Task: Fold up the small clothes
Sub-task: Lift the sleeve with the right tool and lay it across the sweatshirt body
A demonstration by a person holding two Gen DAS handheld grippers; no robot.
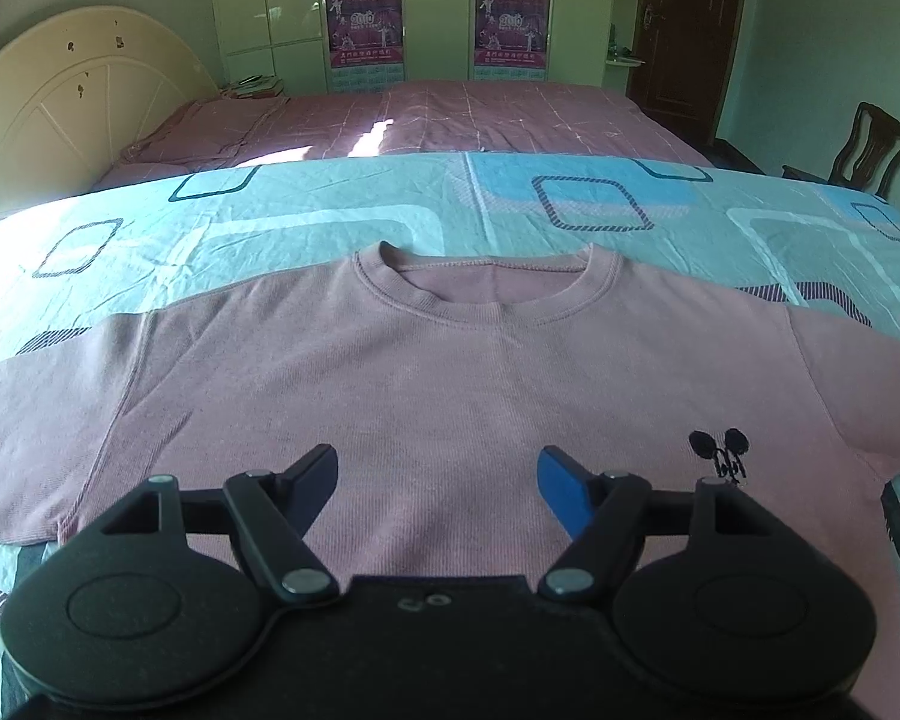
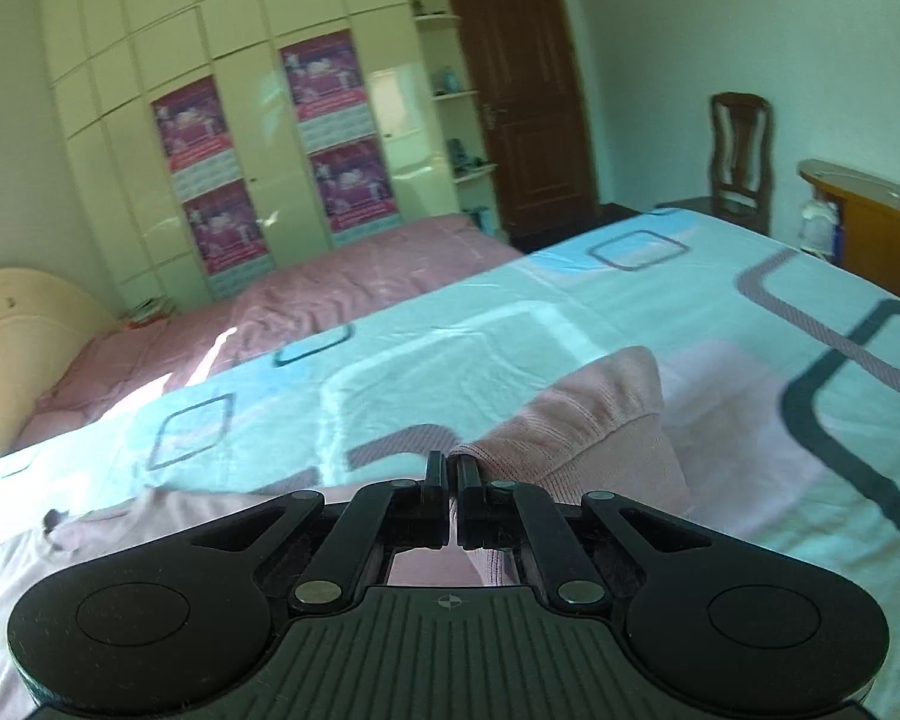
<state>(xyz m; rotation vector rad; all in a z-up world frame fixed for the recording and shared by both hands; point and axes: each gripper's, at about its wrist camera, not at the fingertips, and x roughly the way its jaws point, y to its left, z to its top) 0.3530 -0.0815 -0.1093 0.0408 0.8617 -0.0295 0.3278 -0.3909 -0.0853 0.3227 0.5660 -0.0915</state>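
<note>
Lying face-up on the bed's pale blue patterned sheet (image 1: 342,210), the small pink knit sweatshirt (image 1: 450,372) is spread for folding. Right gripper (image 2: 450,480) fingers pinch its lifted sleeve (image 2: 594,414), probably to carry it inward; left gripper (image 1: 438,468) fingers hover spread above the chest.

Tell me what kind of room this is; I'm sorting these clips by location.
A home bedroom, most likely. A cream arched wooden headboard stands at a bed with a pink checked quilt, a tall cream built-in wardrobe lines the far wall, and a pink knit sweatshirt lies on the light-blue patterned bedsheet.
</note>
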